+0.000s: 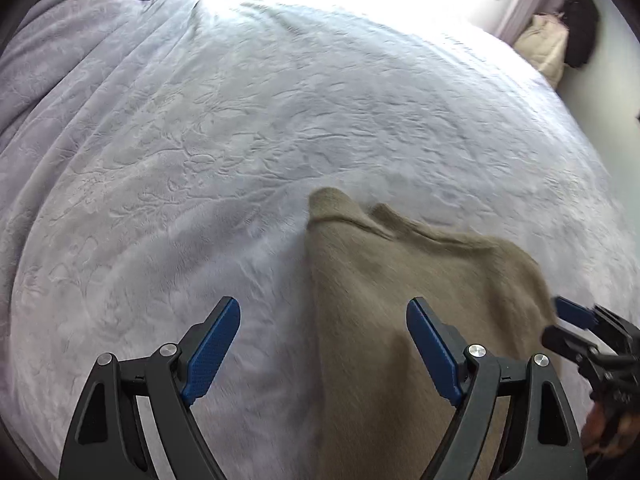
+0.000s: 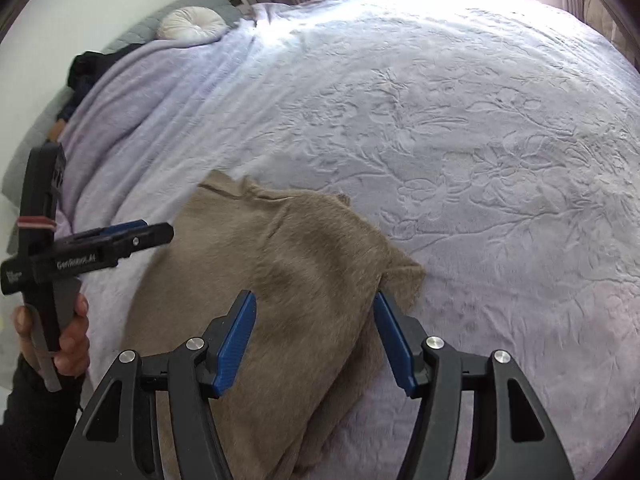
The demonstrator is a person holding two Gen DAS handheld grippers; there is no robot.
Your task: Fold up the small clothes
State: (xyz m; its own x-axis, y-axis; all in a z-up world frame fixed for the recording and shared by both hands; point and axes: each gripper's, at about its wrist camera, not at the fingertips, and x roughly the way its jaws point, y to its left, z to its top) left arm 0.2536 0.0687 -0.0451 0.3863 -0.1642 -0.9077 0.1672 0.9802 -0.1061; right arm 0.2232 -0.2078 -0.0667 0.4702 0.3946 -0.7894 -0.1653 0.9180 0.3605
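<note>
- A tan garment [image 1: 400, 280] is seen lying on the bed [image 1: 240, 140], on a pale lavender blanket [image 2: 480, 140] embossed with a leaf pattern.
- The garment is spread at the near side of the bed, partly folded over on itself, with a seamed edge [image 2: 224, 190] at its far end and a loose corner [image 2: 404, 276] lying at its right.
- The left hand-held gripper [image 1: 323, 312] is held wide open above the left edge of the garment, and nothing is gripped between its blue pads [image 1: 214, 352].
- In the left wrist view, one blue pad is seen over bare blanket and the other over the tan cloth.
- The right hand-held gripper [image 2: 316, 304] is likewise held wide open, over the near part of the garment, with nothing in its grasp.
- Its right pad [image 2: 394, 344] is seen close to the garment's right edge; whether it touches the cloth cannot be told.
- In the right wrist view the left hand-held gripper [image 2: 144, 230] is seen side-on at the left, gripped by a hand [image 2: 68, 332].
- A round white cushion [image 2: 192, 24] is seen at the far left end of the bed, against a grey pillow [image 2: 208, 0].
- A cream bundle [image 1: 544, 44] and a black item [image 1: 580, 28] are seen by the wall at the far right.
</note>
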